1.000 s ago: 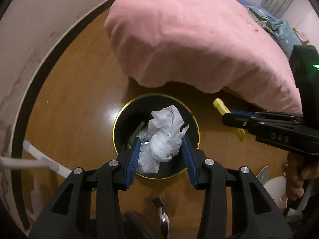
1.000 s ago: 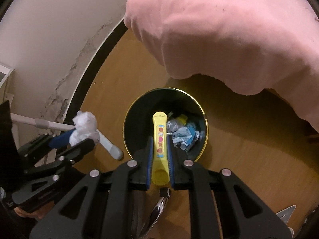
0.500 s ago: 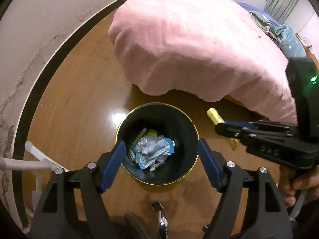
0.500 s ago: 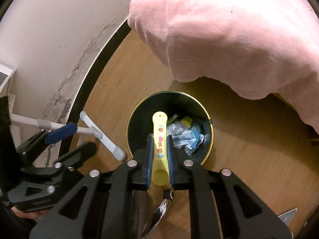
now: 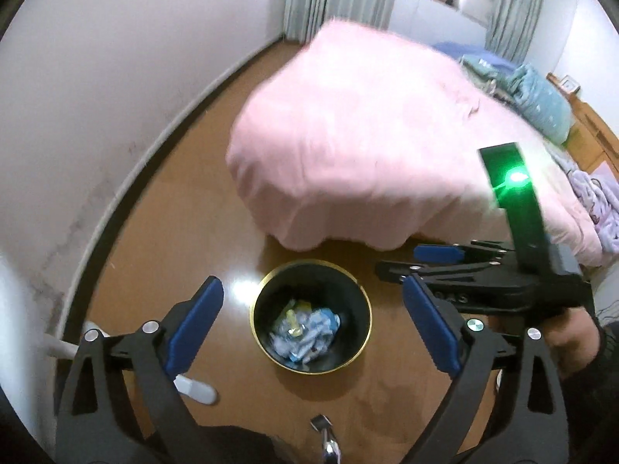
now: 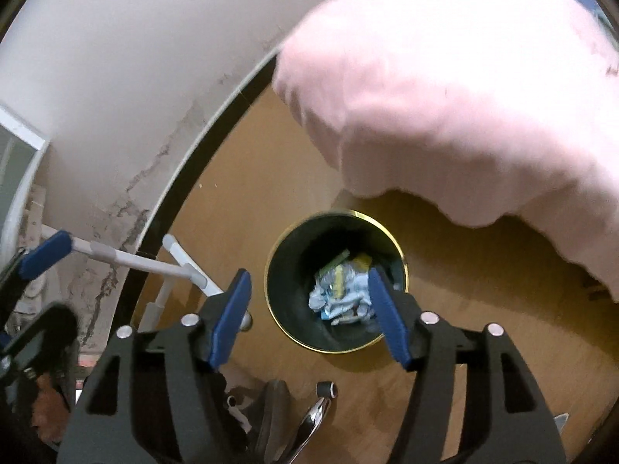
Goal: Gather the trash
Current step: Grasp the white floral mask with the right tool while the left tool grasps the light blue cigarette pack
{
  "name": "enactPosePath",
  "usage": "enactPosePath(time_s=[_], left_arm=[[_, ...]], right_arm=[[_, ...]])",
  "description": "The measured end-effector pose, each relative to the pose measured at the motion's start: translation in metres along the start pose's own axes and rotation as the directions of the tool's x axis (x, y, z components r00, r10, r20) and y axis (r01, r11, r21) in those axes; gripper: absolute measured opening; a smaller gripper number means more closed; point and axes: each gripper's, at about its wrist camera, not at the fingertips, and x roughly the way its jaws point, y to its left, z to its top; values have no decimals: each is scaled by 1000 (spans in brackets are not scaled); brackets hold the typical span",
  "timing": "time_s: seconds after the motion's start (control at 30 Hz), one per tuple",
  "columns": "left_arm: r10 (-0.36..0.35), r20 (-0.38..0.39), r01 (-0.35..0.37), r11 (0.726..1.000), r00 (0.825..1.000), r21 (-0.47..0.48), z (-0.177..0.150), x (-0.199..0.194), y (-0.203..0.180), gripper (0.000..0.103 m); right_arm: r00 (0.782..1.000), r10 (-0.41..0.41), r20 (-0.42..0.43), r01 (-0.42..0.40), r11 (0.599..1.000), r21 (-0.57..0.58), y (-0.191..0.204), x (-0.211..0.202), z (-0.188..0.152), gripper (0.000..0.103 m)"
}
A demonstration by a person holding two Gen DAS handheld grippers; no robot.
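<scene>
A black waste bin with a gold rim [image 5: 253,321] stands on the wooden floor below both grippers. Crumpled white, blue and yellow trash [image 5: 305,332] lies in it. My left gripper [image 5: 311,290] hangs high above the bin, its jaws opening wide with nothing between them. My right gripper [image 6: 308,276] is also above the bin [image 6: 267,282], its jaws opening and empty. The yellow wrapper [image 6: 339,286] lies on the trash pile inside. In the left wrist view the right gripper [image 5: 398,261] sits to the right of the bin, held by a hand [image 5: 572,344].
A bed under a pink blanket [image 5: 367,147] overhangs the floor just behind the bin. A white wall with a black baseboard [image 6: 185,189] runs along the left. White tube legs of a rack [image 6: 182,266] rest on the floor left of the bin.
The left gripper let go of the white crumpled tissue, opened and rose. The right gripper opened and rose; the yellow wrapper it held now lies in the bin.
</scene>
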Motion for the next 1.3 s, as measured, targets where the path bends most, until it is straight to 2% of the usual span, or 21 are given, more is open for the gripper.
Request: enactPosePath(time_s=[0.07, 0.17, 0.23, 0.3, 0.33, 0.4, 0.5, 0.57, 0.6, 0.63, 0.67, 0.77, 0.8, 0.87, 1.03, 1.13, 1.3], left_arm=[[31, 74, -33, 999, 997, 26, 2, -42, 1, 96], [107, 170, -114, 993, 980, 34, -5, -108, 19, 96], [181, 188, -185, 983, 965, 4, -15, -144, 42, 96], [258, 188, -253, 966, 948, -52, -31, -176, 72, 96], [311, 182, -299, 950, 933, -92, -42, -194, 91, 96], [406, 160, -382, 910, 900, -161, -67, -224, 126, 96], [533, 86, -494, 825, 842, -275, -114, -269, 180, 96], [596, 25, -548, 753, 802, -365, -151, -301, 214, 96], [613, 1, -561, 725, 790, -400, -167, -314, 227, 96], [631, -33, -576, 684, 775, -448, -191, -331, 244, 96], [638, -52, -582, 663, 768, -471, -204, -341, 252, 96], [664, -126, -614, 580, 737, -536, -251, -368, 276, 96], [667, -144, -619, 560, 731, -550, -262, -373, 280, 96], [663, -166, -616, 532, 730, -581, -283, -382, 291, 96], [661, -185, -612, 503, 727, -610, -301, -384, 309, 96], [650, -185, -607, 515, 737, -606, -302, -380, 316, 96], [646, -194, -616, 529, 738, -583, -301, -370, 336, 96]], right_arm=[[999, 8, 53, -6, 999, -54, 28, -27, 6, 69], [992, 64, 110, -47, 987, -153, 85, -57, 13, 71], [986, 106, 128, -73, 969, -238, 130, -69, 14, 72], [976, 171, 132, -114, 926, -360, 193, -78, 9, 74], [972, 197, 124, -133, 906, -402, 216, -79, 6, 74], [960, 265, 87, -186, 840, -509, 282, -78, -8, 75], [939, 343, 0, -272, 744, -610, 360, -71, -29, 75], [927, 370, -66, -315, 669, -673, 415, -62, -47, 75], [923, 374, -90, -327, 640, -695, 434, -58, -55, 75], [917, 379, -125, -346, 600, -721, 462, -52, -65, 75], [912, 382, -147, -359, 574, -736, 478, -48, -72, 74], [909, 370, -191, -374, 523, -766, 526, -36, -85, 74], [907, 369, -202, -380, 509, -772, 538, -32, -87, 74], [910, 353, -215, -375, 483, -792, 568, -19, -90, 74], [928, 290, -234, -346, 436, -831, 615, 16, -103, 74], [939, 254, -232, -323, 420, -848, 637, 38, -104, 72], [947, 245, -208, -291, 374, -881, 668, 54, -104, 66]])
